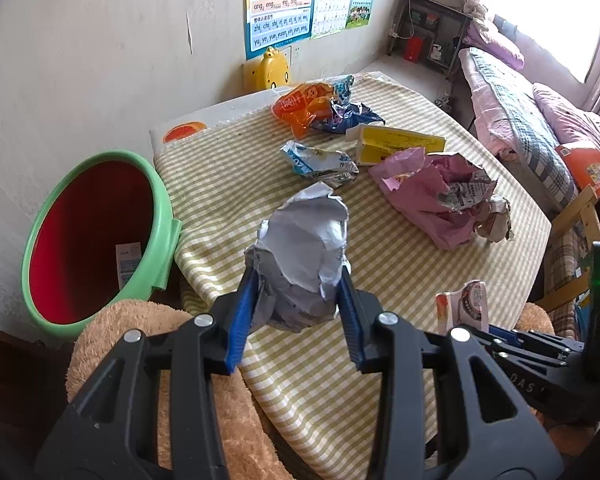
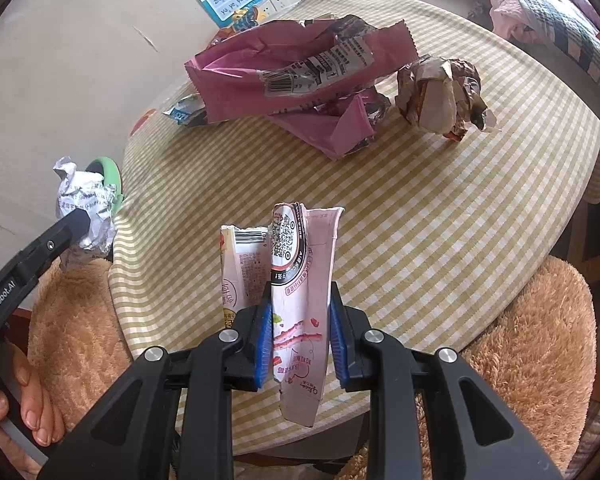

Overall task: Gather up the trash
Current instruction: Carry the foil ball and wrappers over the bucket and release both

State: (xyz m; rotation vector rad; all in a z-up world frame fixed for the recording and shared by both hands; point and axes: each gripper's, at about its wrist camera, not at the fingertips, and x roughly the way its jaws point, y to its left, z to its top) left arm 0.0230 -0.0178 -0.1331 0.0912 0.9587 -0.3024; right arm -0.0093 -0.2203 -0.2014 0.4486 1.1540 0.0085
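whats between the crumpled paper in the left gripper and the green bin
Nothing solid: in the left wrist view the crumpled paper ball and the green bin are separated only by the checked tablecloth's edge and open air.

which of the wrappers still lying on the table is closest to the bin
The crumpled blue-and-white wrapper. It lies nearer the green bin than the orange wrapper by the wall or the pink bag on the far side.

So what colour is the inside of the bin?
Red inside, with a light green rim; the bin shows best in the left wrist view.
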